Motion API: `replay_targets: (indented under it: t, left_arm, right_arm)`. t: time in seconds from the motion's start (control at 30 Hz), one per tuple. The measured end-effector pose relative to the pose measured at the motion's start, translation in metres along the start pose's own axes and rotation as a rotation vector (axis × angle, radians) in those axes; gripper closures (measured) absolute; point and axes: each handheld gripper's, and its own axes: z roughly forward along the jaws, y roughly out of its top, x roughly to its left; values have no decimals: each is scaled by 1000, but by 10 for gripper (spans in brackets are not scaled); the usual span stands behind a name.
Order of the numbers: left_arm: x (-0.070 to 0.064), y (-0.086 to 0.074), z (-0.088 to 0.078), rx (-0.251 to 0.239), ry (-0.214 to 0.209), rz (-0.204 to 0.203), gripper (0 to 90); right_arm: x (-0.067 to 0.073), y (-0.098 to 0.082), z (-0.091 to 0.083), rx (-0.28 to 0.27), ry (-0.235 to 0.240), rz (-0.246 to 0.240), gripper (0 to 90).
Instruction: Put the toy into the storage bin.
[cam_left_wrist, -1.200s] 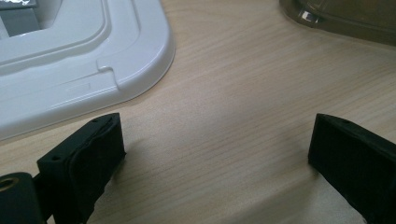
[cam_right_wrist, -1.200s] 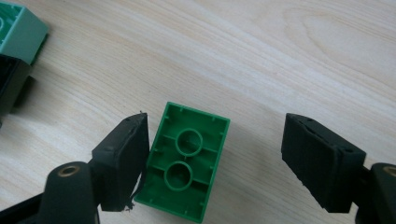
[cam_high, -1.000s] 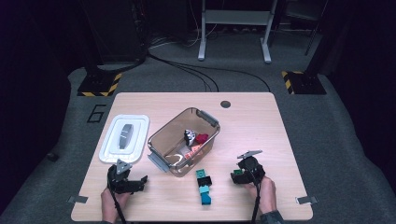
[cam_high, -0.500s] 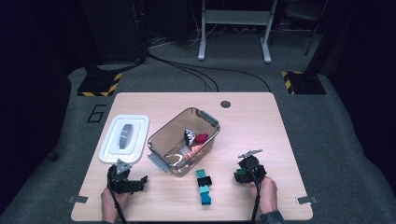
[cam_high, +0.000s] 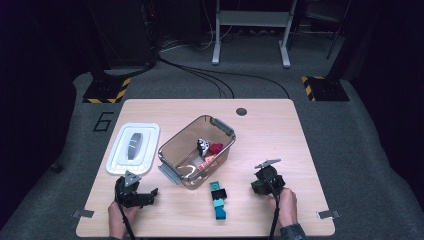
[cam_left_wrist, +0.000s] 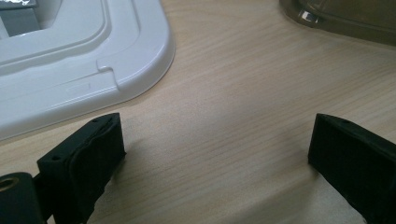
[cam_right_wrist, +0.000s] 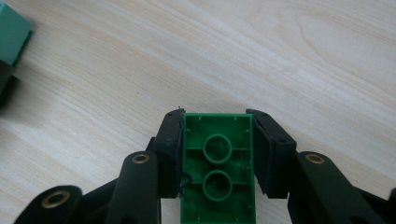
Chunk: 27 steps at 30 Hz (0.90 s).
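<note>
High view, right: I see my right hand-held gripper (cam_high: 261, 184) low over the table (cam_high: 280, 130), right of the block row (cam_high: 218, 199); its jaws have just been closing, and a green piece sits between them.
High view, left: my left hand-held gripper (cam_high: 145, 196) rests near the front edge, below the white lid (cam_high: 133, 148).
High view, room: the brown bin (cam_high: 196, 151) stands open just up and left of the block row; I judge the path from my right hand to it clear.
Left gripper view: jaws stand wide apart over bare wood, nothing between them; the lid's corner (cam_left_wrist: 140, 56) lies just ahead.
Right gripper view: the pads (cam_right_wrist: 169, 144) press both sides of the green brick (cam_right_wrist: 218, 168), hollow underside toward the camera. I judge the grasp made and the brick ready to lift.
Right gripper view, edges: a teal block (cam_right_wrist: 13, 32) sits far left, well apart.
</note>
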Motion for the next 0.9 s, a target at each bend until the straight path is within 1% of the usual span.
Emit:
replay_targets:
  t: [0.1, 0.13, 0.17, 0.23, 0.3, 0.37, 0.47, 0.53, 0.57, 0.6, 0.63, 0.67, 0.77, 0.87, 0.9]
  left_arm:
    - [0, 0, 0, 0, 0, 0, 35]
    - [0, 0, 0, 2, 0, 2, 35]
    - [0, 0, 0, 1, 0, 2, 35]
    - [0, 0, 0, 1, 0, 1, 35]
    - [0, 0, 0, 1, 0, 1, 35]
    - [0, 0, 0, 1, -1, 0, 35]
    - [0, 0, 0, 2, -1, 2, 35]
    - [0, 0, 0, 0, -1, 0, 35]
    - [0, 0, 0, 0, -1, -1, 35]
    - [0, 0, 0, 0, -1, -1, 35]
    - [0, 0, 0, 0, -1, 0, 35]
    - [0, 0, 0, 0, -1, -1, 35]
    - [0, 0, 0, 0, -1, -1, 36]
    - [0, 0, 0, 1, -2, 3, 35]
    - [0, 0, 0, 0, -1, -2, 35]
  right_arm:
    - [-1, 2, -2, -27, 10, -3, 586]
    - [-1, 3, -2, -38, 16, 5, 585]
    - [-3, 4, -3, -47, 30, -3, 586]
    - [-3, 7, -4, -75, 25, -6, 586]
    - [-4, 11, -5, -91, 35, -5, 586]
    - [-4, 16, -6, -108, 26, -7, 586]
    - [-5, 22, -6, -127, 33, -27, 586]
    - [-5, 27, -6, -134, 39, -31, 586]
    - [-5, 29, -7, -132, 39, -22, 586]
    - [-5, 32, -6, -144, 40, -34, 586]
    - [-5, 34, -6, -148, 39, -29, 586]
    - [-5, 36, -6, -153, 38, -38, 586]
    - [-5, 42, -5, -164, 45, -34, 586]
    - [-6, 48, -5, -181, 42, -43, 585]
    - [-5, 51, -4, -181, 44, -39, 585]
